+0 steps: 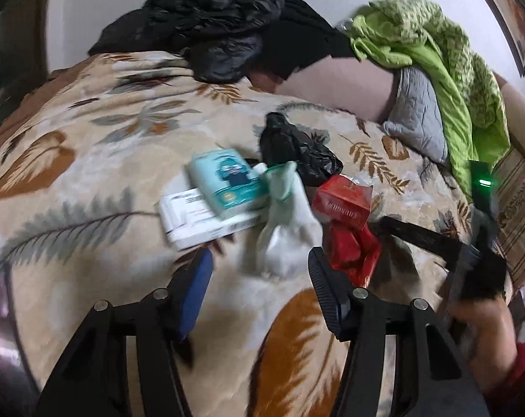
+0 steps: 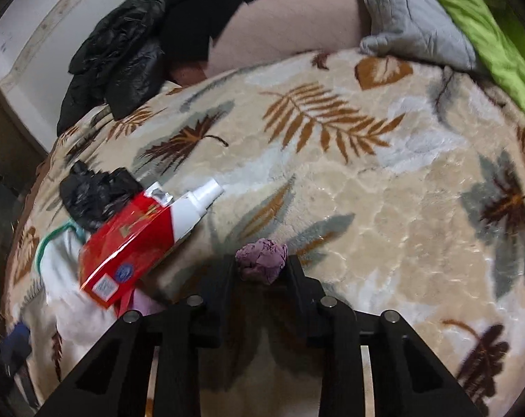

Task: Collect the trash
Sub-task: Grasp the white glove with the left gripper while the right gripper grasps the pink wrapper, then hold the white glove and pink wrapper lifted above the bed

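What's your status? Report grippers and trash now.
Left gripper open, empty, above white cloth. Right gripper shut on purple paper wad. Red packet beside; nothing blocking.

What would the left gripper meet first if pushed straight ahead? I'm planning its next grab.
Probably the white cloth: it lies just beyond the open left gripper, roughly between the jaws' line. The red packet sits slightly right. Motion blur leaves depth unclear.
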Tool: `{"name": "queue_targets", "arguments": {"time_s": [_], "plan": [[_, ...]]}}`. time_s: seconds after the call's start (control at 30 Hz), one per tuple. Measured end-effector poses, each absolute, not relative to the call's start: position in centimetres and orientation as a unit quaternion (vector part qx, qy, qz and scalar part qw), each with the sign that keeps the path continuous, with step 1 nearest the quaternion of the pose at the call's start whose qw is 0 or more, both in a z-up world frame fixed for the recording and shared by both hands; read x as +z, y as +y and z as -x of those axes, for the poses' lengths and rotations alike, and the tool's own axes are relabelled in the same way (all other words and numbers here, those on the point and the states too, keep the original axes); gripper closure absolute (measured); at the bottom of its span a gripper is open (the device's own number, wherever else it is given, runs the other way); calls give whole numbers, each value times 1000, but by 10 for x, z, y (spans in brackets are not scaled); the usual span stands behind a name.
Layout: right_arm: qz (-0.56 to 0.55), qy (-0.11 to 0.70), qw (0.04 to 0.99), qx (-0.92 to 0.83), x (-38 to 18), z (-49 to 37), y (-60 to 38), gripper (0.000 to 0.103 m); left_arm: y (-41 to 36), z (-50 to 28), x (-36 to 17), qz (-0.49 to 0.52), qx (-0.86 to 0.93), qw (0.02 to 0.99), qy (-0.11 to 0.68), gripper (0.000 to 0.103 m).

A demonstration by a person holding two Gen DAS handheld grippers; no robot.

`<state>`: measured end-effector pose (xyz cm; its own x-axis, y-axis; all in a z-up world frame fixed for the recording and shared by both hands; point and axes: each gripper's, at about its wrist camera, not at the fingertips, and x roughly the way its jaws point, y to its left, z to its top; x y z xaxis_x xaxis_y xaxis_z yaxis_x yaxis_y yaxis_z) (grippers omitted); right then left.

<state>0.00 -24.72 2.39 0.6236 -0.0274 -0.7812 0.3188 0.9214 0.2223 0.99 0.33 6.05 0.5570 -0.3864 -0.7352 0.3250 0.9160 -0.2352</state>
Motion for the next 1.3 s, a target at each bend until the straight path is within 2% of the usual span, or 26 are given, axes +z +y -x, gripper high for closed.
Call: {"name": "queue_targets", "arguments": {"time_s": [0.23, 0.27, 0.3, 0.43, 1.0, 1.3], "plan": [[-158, 371, 911, -83, 58, 50, -227, 72, -34, -43, 31, 24, -200, 864, 461, 47], [-157, 367, 914, -78, 61, 56, -223, 72, -36, -46, 27, 24, -197, 865, 460, 54], [-153, 361, 917, -72, 65, 63, -217, 72, -38, -49, 22, 21, -199, 863, 464, 67], [-132, 351, 925, -55, 71, 79, -196, 72, -37, -41, 21, 13, -203, 867, 455, 74], [-67, 321, 945, -7, 79, 136, -139, 72, 26, 80, 83, -47, -130, 928, 346, 75], [-43, 305, 951, -29, 83, 149, -138, 72, 29, 94, 85, -51, -113, 942, 313, 75]]}}
